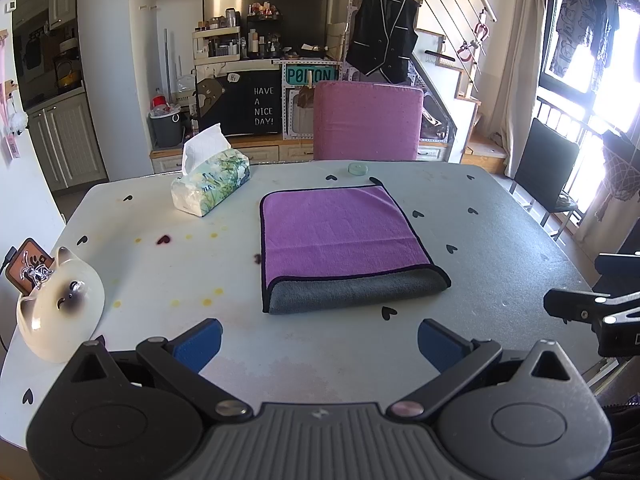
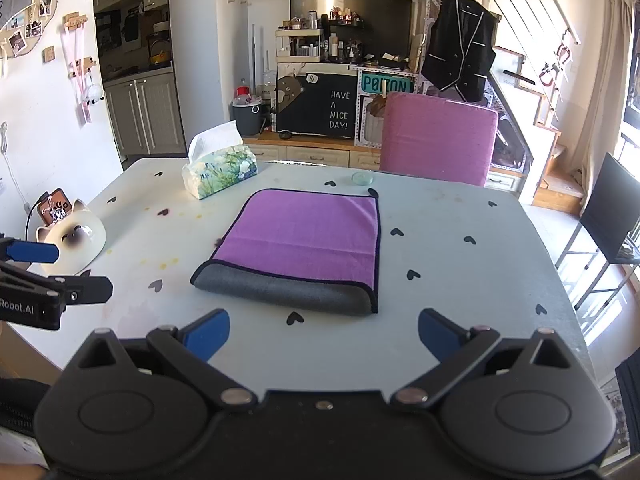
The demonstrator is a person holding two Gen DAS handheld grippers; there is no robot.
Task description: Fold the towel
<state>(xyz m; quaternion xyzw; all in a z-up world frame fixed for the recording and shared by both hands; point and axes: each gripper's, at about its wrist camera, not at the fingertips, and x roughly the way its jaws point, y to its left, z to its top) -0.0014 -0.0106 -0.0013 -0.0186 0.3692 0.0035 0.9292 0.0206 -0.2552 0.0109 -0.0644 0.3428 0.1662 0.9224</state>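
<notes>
A purple towel (image 1: 340, 236) with a grey underside and dark trim lies folded flat in the middle of the pale table (image 1: 500, 240); its grey folded edge faces me. It also shows in the right wrist view (image 2: 308, 236). My left gripper (image 1: 320, 344) is open and empty, hovering near the table's front edge, short of the towel. My right gripper (image 2: 324, 336) is open and empty, also just short of the towel's near edge. Each gripper shows at the edge of the other's view.
A tissue pack (image 1: 212, 184) stands at the back left. A cat-shaped ceramic holder (image 1: 60, 304) sits at the left edge. A small round glass coaster (image 1: 357, 168) lies behind the towel. A pink chair (image 1: 368, 120) stands beyond the table.
</notes>
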